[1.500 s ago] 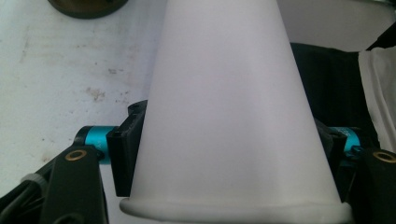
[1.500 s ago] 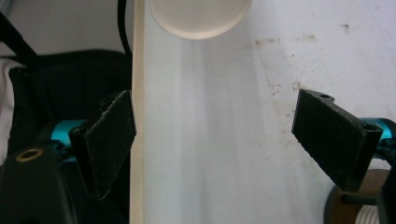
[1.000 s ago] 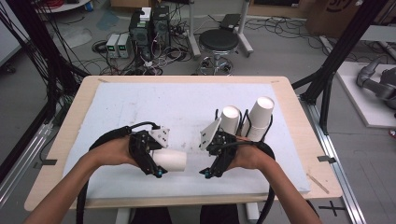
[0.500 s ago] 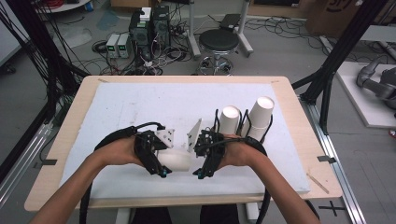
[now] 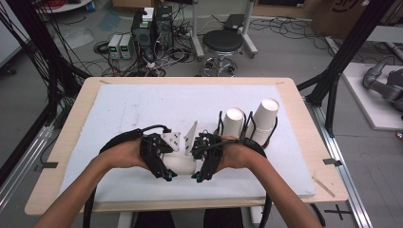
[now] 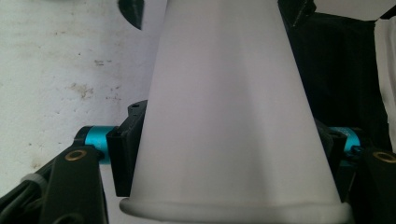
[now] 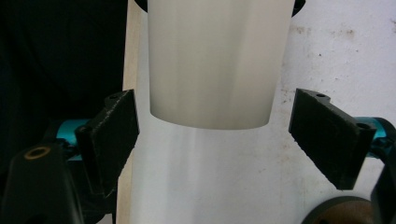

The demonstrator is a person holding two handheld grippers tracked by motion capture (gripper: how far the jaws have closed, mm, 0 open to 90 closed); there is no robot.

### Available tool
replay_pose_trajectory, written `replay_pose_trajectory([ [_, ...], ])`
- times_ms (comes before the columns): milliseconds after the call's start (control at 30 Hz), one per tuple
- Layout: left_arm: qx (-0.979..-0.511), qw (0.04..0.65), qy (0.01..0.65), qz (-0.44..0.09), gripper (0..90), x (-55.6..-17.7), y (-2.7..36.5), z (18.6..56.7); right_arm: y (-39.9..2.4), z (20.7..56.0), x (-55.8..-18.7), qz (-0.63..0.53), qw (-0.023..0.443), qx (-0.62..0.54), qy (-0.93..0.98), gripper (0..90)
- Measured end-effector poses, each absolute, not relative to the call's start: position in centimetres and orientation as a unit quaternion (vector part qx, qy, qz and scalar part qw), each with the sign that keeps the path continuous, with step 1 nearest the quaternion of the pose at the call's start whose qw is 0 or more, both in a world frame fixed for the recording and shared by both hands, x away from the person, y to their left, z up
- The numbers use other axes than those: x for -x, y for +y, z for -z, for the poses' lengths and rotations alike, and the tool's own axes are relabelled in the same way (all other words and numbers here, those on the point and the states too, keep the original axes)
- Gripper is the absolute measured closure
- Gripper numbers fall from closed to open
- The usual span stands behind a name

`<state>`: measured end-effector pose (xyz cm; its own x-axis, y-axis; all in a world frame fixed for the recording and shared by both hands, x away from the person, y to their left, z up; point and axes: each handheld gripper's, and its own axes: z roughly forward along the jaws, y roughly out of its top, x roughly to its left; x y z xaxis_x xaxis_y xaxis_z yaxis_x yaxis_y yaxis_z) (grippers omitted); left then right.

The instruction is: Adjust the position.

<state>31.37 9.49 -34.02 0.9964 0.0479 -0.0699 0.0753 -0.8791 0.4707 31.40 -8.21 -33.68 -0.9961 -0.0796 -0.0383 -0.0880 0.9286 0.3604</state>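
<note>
White paper cup (image 5: pixel 180 164) lies on its side at the lower middle of the high view, between the two grippers, on the pale mat (image 5: pixel 142 104) that covers the wooden table (image 5: pixel 304 142). Most of the mat above and to the left of the hands is bare, while the near edge of the table runs just below the grippers. To the upper right of the hands, two more cups (image 5: pixel 252 121) stand upside down in black wire holders, close beside the right hand (image 5: pixel 237 154).

The left gripper (image 5: pixel 159 159) is clamped on the cup: in the left gripper view the cup (image 6: pixel 233 116) sits between the black jaws, rim toward the camera, with the pads pressed against its sides. The right gripper (image 5: pixel 202 161) has its jaws spread apart around the cup's narrow end; they have just been closing, with the cup between them. In the right gripper view the cup's bottom end (image 7: pixel 210 60) hangs in the upper middle of the frame, with a clear gap to each pad (image 7: pixel 114 123), so they do not touch it.

The high view shows both forearms and the standing cups. The right gripper view shows the wooden table edge (image 7: pixel 133 56) as a strip at the left of the cup, and stains on the mat (image 6: pixel 84 88) show in the left gripper view.
</note>
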Motion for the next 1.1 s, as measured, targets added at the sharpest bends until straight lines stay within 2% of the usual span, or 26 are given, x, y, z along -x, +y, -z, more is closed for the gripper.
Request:
replay_pose_trajectory([
  [33, -0.97, 0.24, 0.029, 0.027, 29.7, -31.41, 9.51, 34.01, -8.2, 33.7, -31.39, -0.183, 0.006, 0.045, 0.982, 22.4],
  [333, -0.97, 0.24, 0.027, 0.027, 29.7, -31.3, 9.35, 34.1, -7.77, 33.8, -31.42, -0.18, 0.006, 0.047, 0.983, 22.7],
  [400, -0.97, 0.239, 0.025, 0.027, 29.7, -31.32, 9.29, 34.12, -7.55, 33.88, -31.39, -0.177, 0.0, 0.051, 0.983, 28.2],
  [533, -0.97, 0.241, 0.028, 0.028, 29.7, -31.23, 9.22, 34.18, -7.38, 33.99, -31.46, -0.177, -0.001, 0.05, 0.983, 29.9],
  [600, -0.97, 0.239, 0.028, 0.028, 29.7, -31.24, 9.21, 34.2, -7.3, 34.02, -31.52, -0.176, -0.006, 0.048, 0.983, 34.9],
  [1100, -0.97, 0.241, 0.026, 0.027, 28.4, -31.42, 9.24, 34.16, -7.45, 33.89, -31.68, -0.178, -0.008, 0.04, 0.983, 36.2],
])
